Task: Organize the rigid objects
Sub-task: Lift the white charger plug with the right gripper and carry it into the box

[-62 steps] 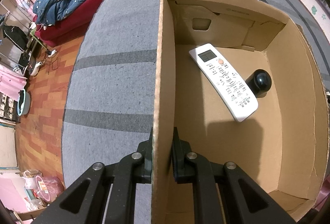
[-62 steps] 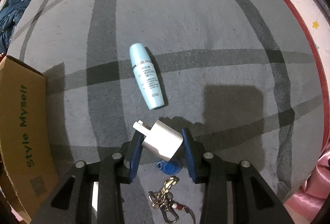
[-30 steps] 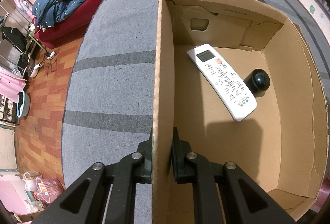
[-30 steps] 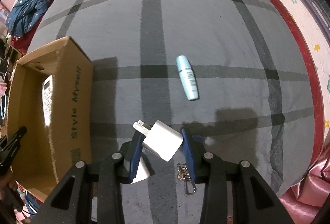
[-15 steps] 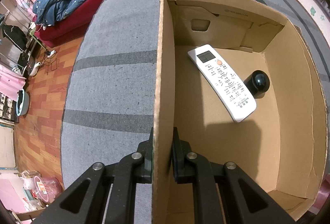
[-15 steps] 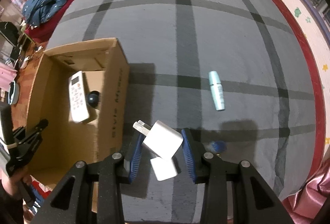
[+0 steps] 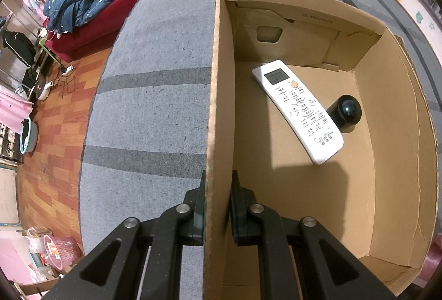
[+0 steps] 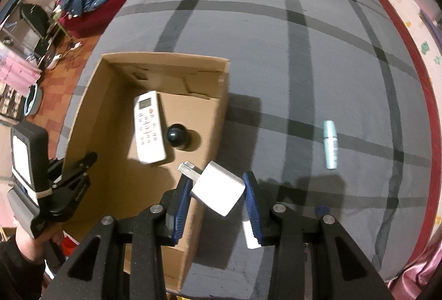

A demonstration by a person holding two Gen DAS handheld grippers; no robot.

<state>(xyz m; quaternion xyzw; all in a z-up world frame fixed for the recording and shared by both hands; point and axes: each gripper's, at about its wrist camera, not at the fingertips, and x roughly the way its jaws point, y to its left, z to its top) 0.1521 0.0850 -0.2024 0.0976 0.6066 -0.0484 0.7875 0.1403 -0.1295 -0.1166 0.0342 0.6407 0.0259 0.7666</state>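
My right gripper [image 8: 216, 193] clamps the white charger [image 8: 218, 191] above the cardboard box [image 8: 223, 95] wall; left gripper [image 7: 216, 206] pinches its near wall [image 7: 218, 112]. Carry inward, release clear of remote [image 8: 149, 127] and black ball [image 8: 176, 135].

Home living room, red sofa [image 7: 91, 21], jacket [image 7: 85, 4], wood floor [image 7: 49, 134]

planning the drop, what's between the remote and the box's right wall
A black ball lies there, beside the remote, inside the box; both wrist views show it.
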